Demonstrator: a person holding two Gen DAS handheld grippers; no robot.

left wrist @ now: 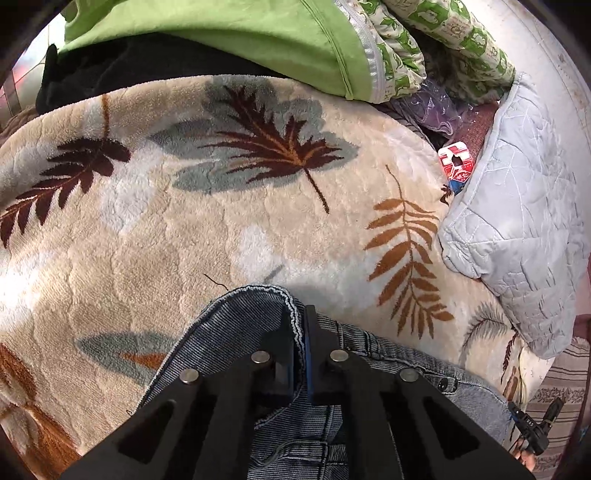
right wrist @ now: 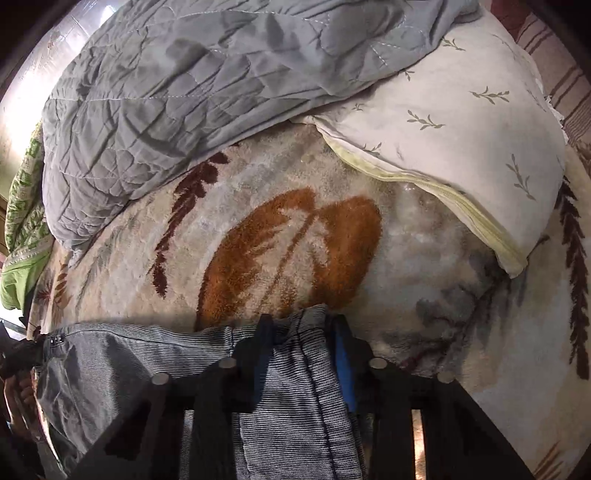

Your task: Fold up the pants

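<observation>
The pants are blue striped denim jeans (left wrist: 236, 325), inside out at the edge, held over a cream leaf-patterned blanket (left wrist: 166, 221). My left gripper (left wrist: 299, 314) is shut on the jeans' hem edge, which sticks up between the two black fingers. In the right wrist view my right gripper (right wrist: 301, 321) is shut on another part of the jeans (right wrist: 295, 387), a thick fold of cloth between the fingers. The jeans stretch left from it towards the other gripper (right wrist: 22, 354), seen at the left edge.
A green quilt (left wrist: 240, 33) and a dark garment (left wrist: 110, 70) lie at the blanket's far side. A grey quilted cover (left wrist: 517, 221) lies at the right, with a red-white packet (left wrist: 456, 162) beside it. A white pillow (right wrist: 461, 129) and the grey quilt (right wrist: 184, 92) lie beyond my right gripper.
</observation>
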